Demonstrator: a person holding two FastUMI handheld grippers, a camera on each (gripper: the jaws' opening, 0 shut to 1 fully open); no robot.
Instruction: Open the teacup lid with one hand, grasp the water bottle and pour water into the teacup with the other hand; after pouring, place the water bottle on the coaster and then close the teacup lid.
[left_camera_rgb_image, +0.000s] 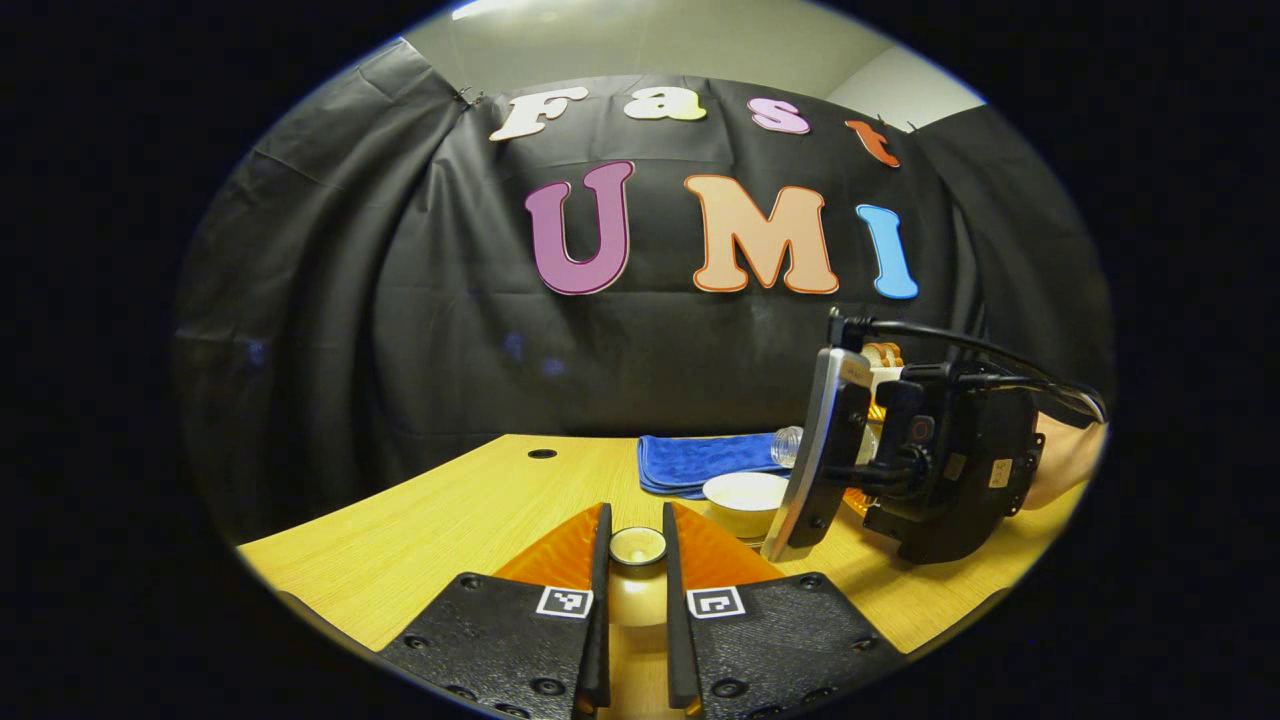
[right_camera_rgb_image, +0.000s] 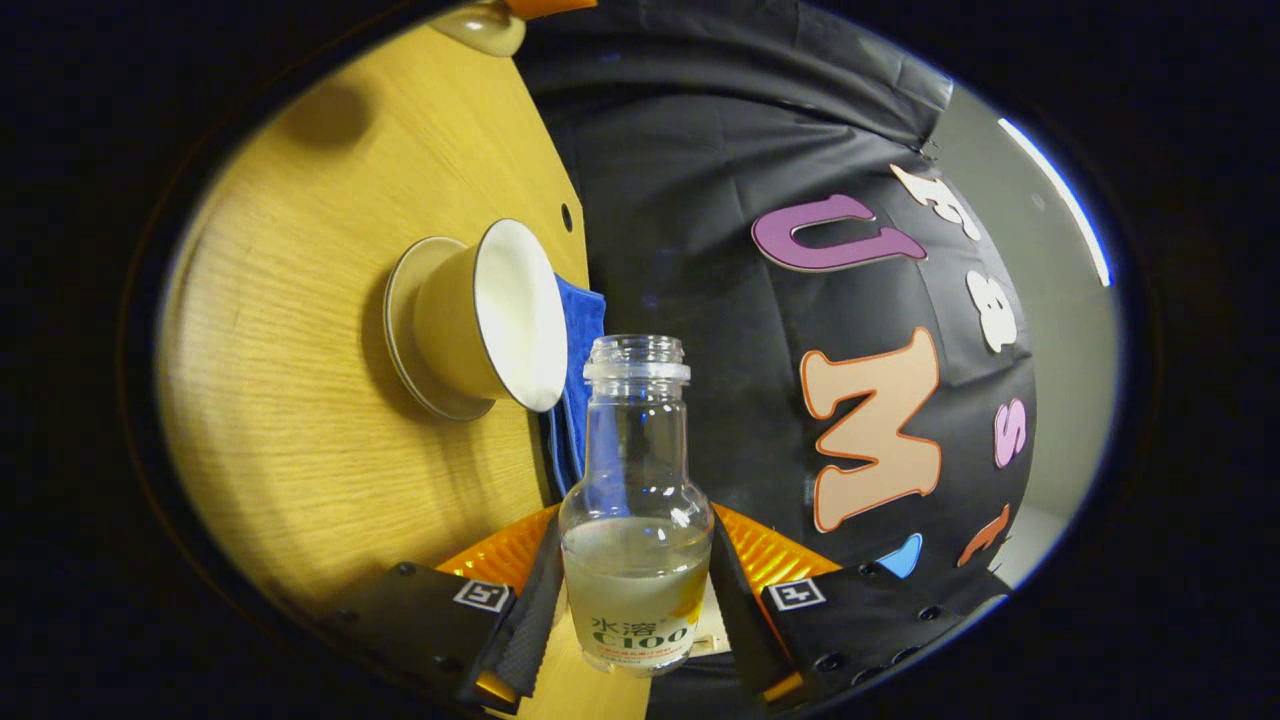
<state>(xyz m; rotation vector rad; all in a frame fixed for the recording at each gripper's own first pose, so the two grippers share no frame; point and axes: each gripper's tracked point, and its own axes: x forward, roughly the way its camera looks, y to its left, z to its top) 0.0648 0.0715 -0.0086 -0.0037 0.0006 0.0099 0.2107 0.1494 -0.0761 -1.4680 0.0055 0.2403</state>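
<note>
We have the teacup lid (left_camera_rgb_image: 638, 546) pinched by its knob between the left tongs (left_camera_rgb_image: 637, 560), held clear of the cup so the mouth stays open for pouring. From the left gripper view, the open teacup (left_camera_rgb_image: 745, 503) sits on the counter (left_camera_rgb_image: 470, 520) at about one o'clock from the lid, with a folded blue cloth (left_camera_rgb_image: 700, 462) just behind it toward the booth wall. The right gripper's body, with a hand at its back, looms at three o'clock, beside and partly in front of the cup.

The right tongs (right_camera_rgb_image: 634, 600) are pressed onto the lower body of the water bottle (right_camera_rgb_image: 637, 520), one finger on each side. The right gripper view is rolled hard over, so the counter stands like a wall at nine o'clock; we judge the bottle is tipped well toward horizontal, its uncapped neck aimed past the teacup's rim, which lies at ten o'clock on its saucer (right_camera_rgb_image: 405, 350). Liquid pools in the lower part of the bottle and no stream is visible, so we take it the pour is either about to start or just finished; we cannot tell which. The neck looks apart from the cup's mouth, not over it. The coaster we cannot pick out with confidence.
</note>
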